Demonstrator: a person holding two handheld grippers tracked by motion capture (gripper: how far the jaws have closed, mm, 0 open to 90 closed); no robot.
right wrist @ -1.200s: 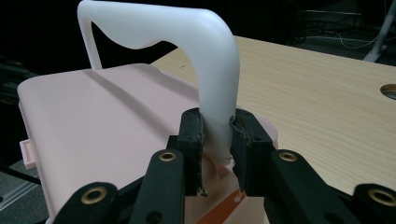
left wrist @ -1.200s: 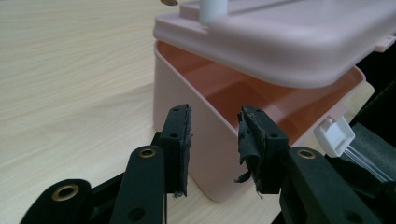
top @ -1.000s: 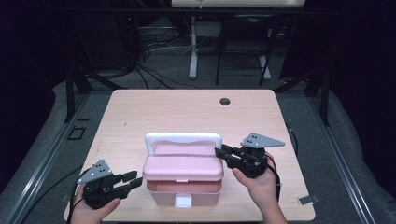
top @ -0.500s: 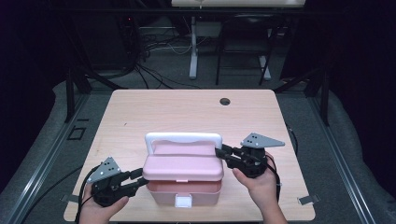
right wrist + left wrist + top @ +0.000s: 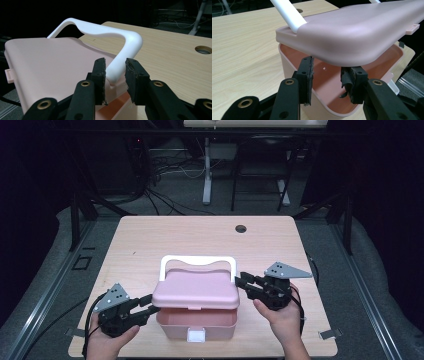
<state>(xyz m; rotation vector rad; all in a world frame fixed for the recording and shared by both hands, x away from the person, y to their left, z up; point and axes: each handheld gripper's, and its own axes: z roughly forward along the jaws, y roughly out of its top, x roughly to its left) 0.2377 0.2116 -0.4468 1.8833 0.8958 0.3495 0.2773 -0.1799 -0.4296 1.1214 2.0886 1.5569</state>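
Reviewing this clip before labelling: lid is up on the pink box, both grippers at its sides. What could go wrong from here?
1. The lid sits raised over the box; the left gripper, jaws open beneath its corner, may let it drop.
2. The right gripper straddles the white handle loosely, jaws just opening; it could slip.

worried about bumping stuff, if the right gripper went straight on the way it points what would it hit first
Most likely the white handle of the pink box: its lower end sits between the right gripper fingers, just above the lid. Exact depth is hard to judge.
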